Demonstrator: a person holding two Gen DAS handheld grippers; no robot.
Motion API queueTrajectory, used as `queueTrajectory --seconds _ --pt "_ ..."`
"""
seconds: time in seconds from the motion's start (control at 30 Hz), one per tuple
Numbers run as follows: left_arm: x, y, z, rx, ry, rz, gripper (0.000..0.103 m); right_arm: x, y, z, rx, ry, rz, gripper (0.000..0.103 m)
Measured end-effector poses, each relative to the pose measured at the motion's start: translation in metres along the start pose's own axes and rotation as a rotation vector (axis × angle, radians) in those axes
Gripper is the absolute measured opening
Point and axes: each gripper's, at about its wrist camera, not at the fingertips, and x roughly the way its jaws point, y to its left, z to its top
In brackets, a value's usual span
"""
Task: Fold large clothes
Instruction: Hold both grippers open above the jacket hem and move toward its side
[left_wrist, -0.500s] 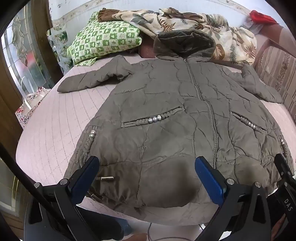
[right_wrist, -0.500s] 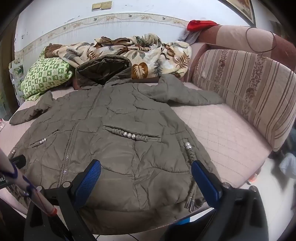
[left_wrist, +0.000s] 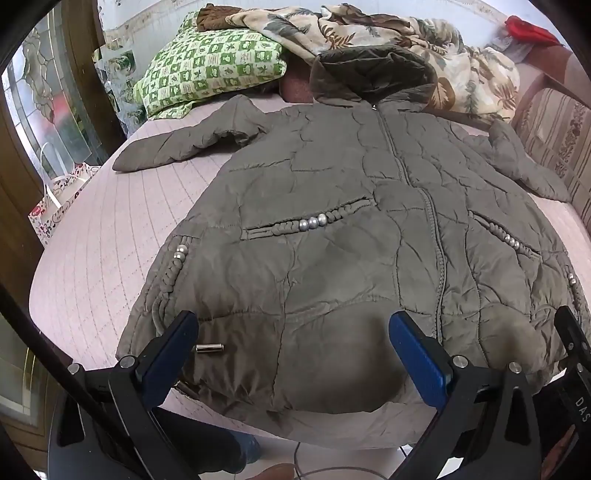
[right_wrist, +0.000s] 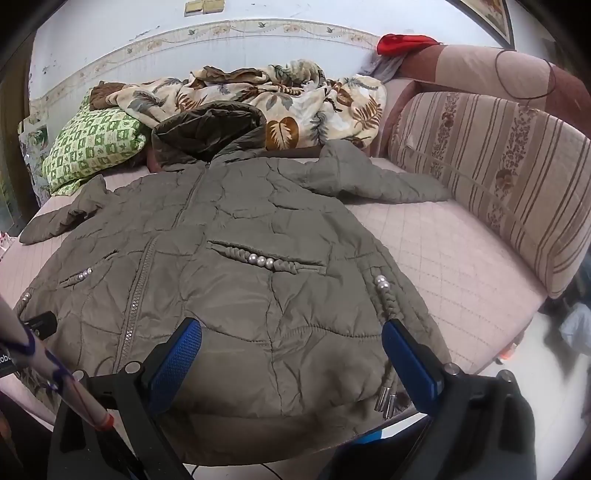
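**Olive coat flat on the bed, folding not yet begun**

Blue-padded jaws frame the bottom of both views. The left gripper (left_wrist: 291, 354) stands wide open just above the coat's hem, nothing between its pads. The right gripper (right_wrist: 291, 358) is likewise spread wide and empty, over the hem on the other side of the zip. Neither touches the fabric, as far as I can tell.

The coat (left_wrist: 351, 240) lies front up and zipped on the pink quilted bed (left_wrist: 92, 258), its hem at the near edge, partly hanging over it. Metal drawstring tips (right_wrist: 386, 400) lie loose at the hem corner on the right. Both sleeves are spread outward: the left sleeve (left_wrist: 184, 147) angles away across bare bedding, and the right sleeve (right_wrist: 373, 181) reaches toward the striped cushion (right_wrist: 491, 177). The hood (right_wrist: 210, 129) rests at the far end against a leaf-print blanket (right_wrist: 288, 96) and a green pillow (left_wrist: 210, 70).

No fold shows yet, so I judge the whole task remains: sleeves in, sides over, then hem to collar.

Open bedding flanks the coat on both sides, wider on the right. At the far end the hood is crowded by bedding, and the near bed edge leaves the hem little support.
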Motion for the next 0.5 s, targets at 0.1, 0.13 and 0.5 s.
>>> queueTrajectory --seconds 0.1,0.13,0.5 --pt "0.003 0.0 -0.002 -0.003 0.013 -0.001 0.103 0.0 -0.001 0.001 0.005 0.005 0.002 0.1" --pt "0.004 0.001 -0.003 -0.005 0.018 -0.002 0.103 0.0 -0.003 0.001 0.007 0.008 0.005 0.1" --pt "0.014 0.002 -0.002 -0.023 0.053 -0.009 0.103 0.001 -0.005 0.001 0.009 0.014 0.01 0.1"
